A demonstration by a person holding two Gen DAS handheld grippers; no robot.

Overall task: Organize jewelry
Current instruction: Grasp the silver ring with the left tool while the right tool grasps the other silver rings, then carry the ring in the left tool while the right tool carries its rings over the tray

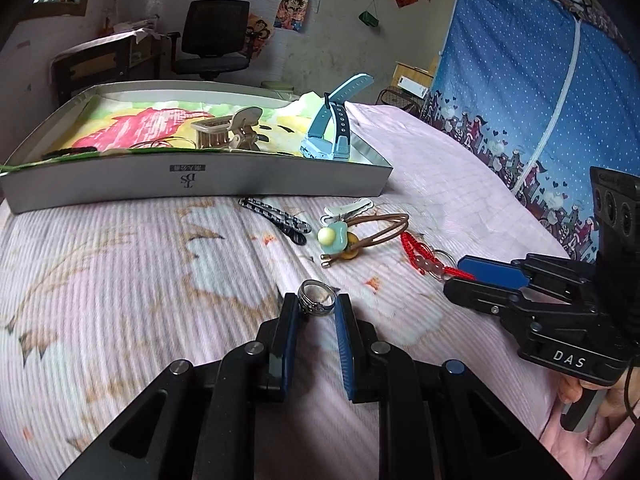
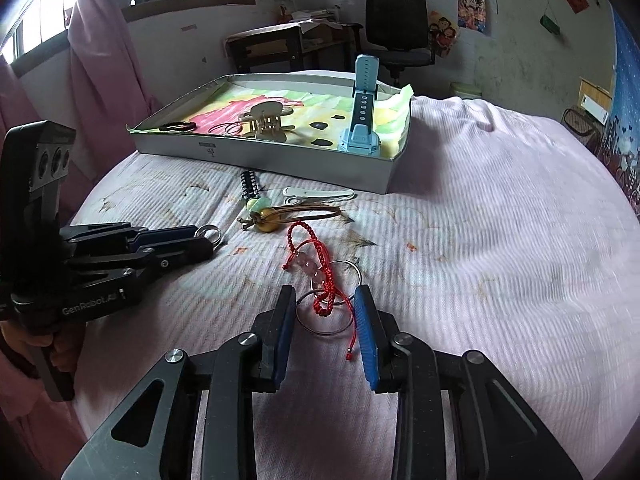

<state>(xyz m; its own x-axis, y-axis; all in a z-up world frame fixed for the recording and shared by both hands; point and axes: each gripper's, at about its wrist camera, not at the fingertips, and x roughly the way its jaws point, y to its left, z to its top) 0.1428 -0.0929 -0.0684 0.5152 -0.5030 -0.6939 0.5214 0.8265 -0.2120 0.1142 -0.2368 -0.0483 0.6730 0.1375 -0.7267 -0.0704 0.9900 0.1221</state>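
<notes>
Left wrist: my left tool (image 1: 318, 306) clenched on a ring (image 1: 316, 298) above the bed (image 1: 120, 264), box (image 1: 192, 182) beyond; right wrist: my right tool (image 2: 325, 300) released, straddling red bracelet (image 2: 316, 268) and wire rings (image 2: 326, 316) on the bed.

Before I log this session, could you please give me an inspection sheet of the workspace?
Surface: pink ribbed bedspread, stained.
Job's things: silver ring; red cord bracelet with wire hoops; brown cord; white clip; black clip; box holding blue watch, wooden clip.
Clutter: nothing seen.
Grippers: left gripper shut on the ring; right gripper straddles bracelet and hoops, pads not pressing.
Cables: thin black cord at a hand.
Surroundings: office chair, desk, blue curtain.
</notes>
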